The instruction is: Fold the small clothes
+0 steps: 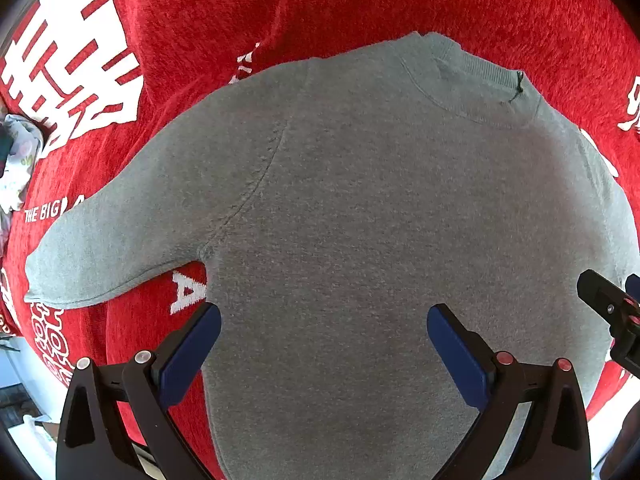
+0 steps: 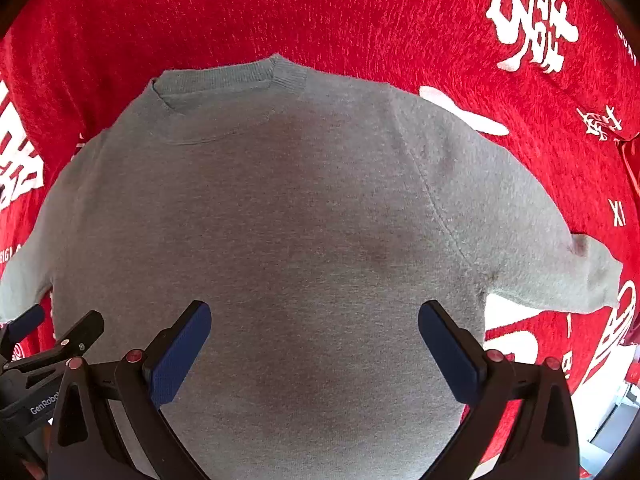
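With both the left gripper point(image 1: 324, 344) and right gripper point(image 2: 314, 340) released, grasp the flat grey knitted short-sleeved sweater point(image 1: 360, 220) at its 6 o'clock hem corners evenly.

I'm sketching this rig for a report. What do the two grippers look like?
Both match: the left gripper and right gripper each have two black angular plastic fingers tipped with flat dark blue pads. Round fasteners sit at the finger joints, silver and red on the left, red on the right. White "GenRobot" lettering marks the left gripper's body, seen from the right wrist.
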